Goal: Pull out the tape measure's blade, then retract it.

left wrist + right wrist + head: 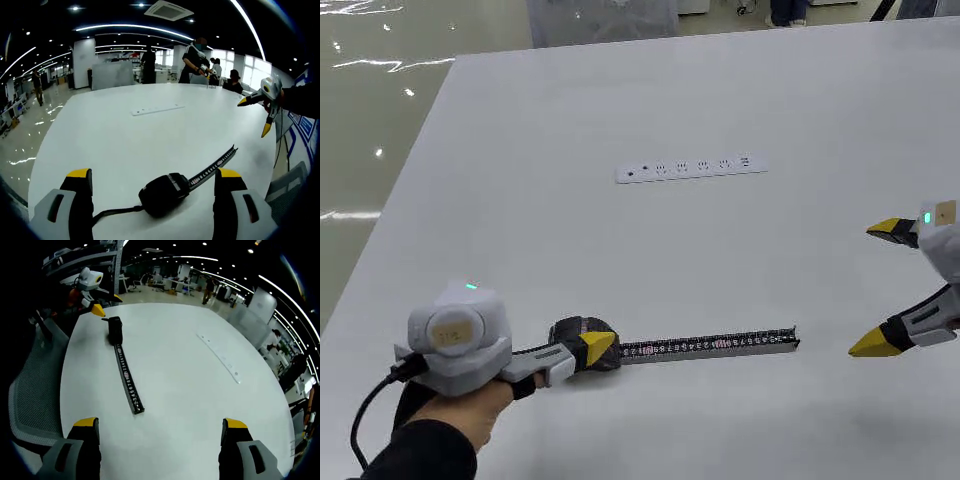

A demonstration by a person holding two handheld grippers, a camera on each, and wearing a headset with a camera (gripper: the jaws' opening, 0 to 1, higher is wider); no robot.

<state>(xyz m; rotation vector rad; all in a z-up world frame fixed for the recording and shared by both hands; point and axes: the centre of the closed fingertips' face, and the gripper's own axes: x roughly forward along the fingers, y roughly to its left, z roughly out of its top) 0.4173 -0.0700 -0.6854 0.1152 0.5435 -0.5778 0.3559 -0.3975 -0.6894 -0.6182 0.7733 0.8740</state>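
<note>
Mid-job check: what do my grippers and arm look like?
Both the left gripper and the right gripper have pale grey bodies with a tan square patch and a small green light, and black jaws with yellow tips. A black cable trails from the left one. A dark sleeve covers that arm.

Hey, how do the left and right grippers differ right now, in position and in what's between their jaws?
The left gripper straddles the tape measure's case, with a jaw on either side of it; the right gripper has nothing between its jaws. The left gripper sits at the case end of the blade; the right gripper is beyond the blade's free tip, apart from it. Both are open and yellow-tipped.
</note>
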